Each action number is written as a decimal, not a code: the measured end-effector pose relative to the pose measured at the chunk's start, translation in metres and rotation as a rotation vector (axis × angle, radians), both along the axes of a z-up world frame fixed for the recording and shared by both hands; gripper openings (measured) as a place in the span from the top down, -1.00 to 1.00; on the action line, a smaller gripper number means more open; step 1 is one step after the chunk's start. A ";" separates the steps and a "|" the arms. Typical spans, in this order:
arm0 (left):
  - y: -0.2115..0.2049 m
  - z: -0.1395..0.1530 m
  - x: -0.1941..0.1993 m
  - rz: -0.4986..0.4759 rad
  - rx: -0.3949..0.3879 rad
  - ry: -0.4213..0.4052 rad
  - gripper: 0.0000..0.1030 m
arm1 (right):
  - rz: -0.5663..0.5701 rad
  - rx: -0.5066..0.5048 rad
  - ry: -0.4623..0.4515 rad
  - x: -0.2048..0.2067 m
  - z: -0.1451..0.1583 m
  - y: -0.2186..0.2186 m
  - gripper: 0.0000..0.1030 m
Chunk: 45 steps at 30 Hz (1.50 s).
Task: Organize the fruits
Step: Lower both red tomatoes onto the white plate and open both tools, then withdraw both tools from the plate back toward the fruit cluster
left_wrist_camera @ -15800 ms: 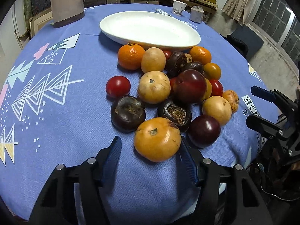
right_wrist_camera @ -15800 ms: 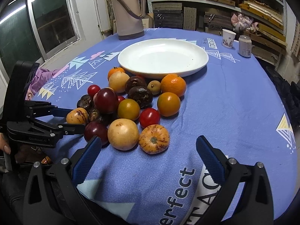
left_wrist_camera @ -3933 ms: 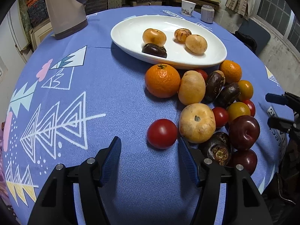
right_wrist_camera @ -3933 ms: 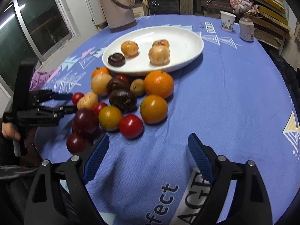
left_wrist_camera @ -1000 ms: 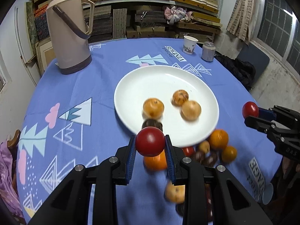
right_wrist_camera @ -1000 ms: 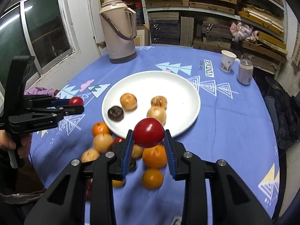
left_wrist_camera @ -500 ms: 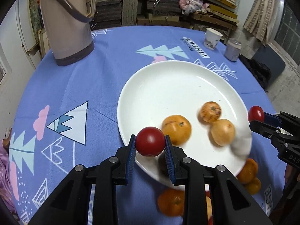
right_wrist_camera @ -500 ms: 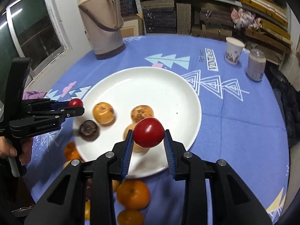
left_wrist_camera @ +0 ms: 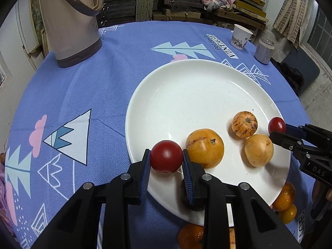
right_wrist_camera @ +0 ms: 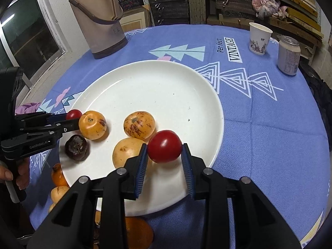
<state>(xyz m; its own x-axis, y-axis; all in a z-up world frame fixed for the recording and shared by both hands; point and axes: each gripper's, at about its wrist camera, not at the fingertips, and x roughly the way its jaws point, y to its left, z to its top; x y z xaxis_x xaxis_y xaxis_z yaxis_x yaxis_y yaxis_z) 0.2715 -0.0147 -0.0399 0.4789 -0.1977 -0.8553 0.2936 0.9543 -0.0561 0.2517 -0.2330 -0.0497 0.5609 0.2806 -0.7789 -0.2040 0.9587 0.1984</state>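
Jaws on both grippers nearly closed, each clamped on a small round red tomato. Left gripper (left_wrist_camera: 166,159) has its red tomato (left_wrist_camera: 166,156) pinched between the blue ribbed pads, held over the near-left rim of the big round white plate (left_wrist_camera: 186,95). Right gripper (right_wrist_camera: 165,155) grips the second red tomato (right_wrist_camera: 165,146) the same way, over the plate's near-right part, just in front of a pale yellow round fruit (right_wrist_camera: 126,152).

On the plate: an orange round fruit w/ a brown mark (right_wrist_camera: 92,125), a yellow fruit w/ red streaks (right_wrist_camera: 139,125), the pale yellow one, and a dark brown wrinkled fruit (right_wrist_camera: 77,147) near the left rim. More orange fruits (left_wrist_camera: 285,195) lie on the surface off the plate's near edge, partly hidden by the grippers.

Surface is covered w/ a blue patterned cloth (right_wrist_camera: 269,134). At the far side stand a beige thermos jug (right_wrist_camera: 99,18), a white paper cup (right_wrist_camera: 259,38) and a pale drinks can (right_wrist_camera: 288,56).
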 end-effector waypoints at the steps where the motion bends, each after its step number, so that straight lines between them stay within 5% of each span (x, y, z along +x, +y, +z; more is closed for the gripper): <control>1: -0.001 0.000 0.000 0.001 0.001 -0.002 0.41 | -0.001 -0.001 -0.004 -0.001 0.002 0.000 0.36; 9: 0.000 0.011 -0.012 0.009 -0.003 -0.039 0.25 | -0.009 0.009 -0.046 -0.018 0.020 0.000 0.27; 13: 0.001 0.022 -0.024 0.002 -0.008 -0.064 0.11 | -0.035 0.023 -0.088 -0.038 0.032 -0.004 -0.22; 18: 0.001 0.035 -0.047 -0.011 -0.016 -0.096 0.01 | -0.052 0.044 -0.126 -0.066 0.044 -0.007 -0.50; 24: -0.002 0.050 -0.079 -0.028 -0.004 -0.160 -0.42 | -0.053 0.049 -0.191 -0.112 0.053 -0.003 -0.87; 36: 0.006 0.039 -0.141 -0.054 -0.015 -0.151 -0.55 | -0.061 -0.014 -0.127 -0.172 0.027 0.004 -0.90; 45: 0.003 0.009 -0.161 -0.073 -0.009 -0.071 -0.55 | -0.050 0.022 -0.102 -0.187 0.012 0.006 -0.90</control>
<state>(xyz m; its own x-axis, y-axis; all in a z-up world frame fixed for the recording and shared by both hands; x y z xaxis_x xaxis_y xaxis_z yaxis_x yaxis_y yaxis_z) 0.1107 -0.0120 -0.0307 0.5225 -0.2424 -0.8175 0.3664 0.9295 -0.0415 0.0649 -0.2272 -0.0377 0.6506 0.2666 -0.7110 -0.1766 0.9638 0.1998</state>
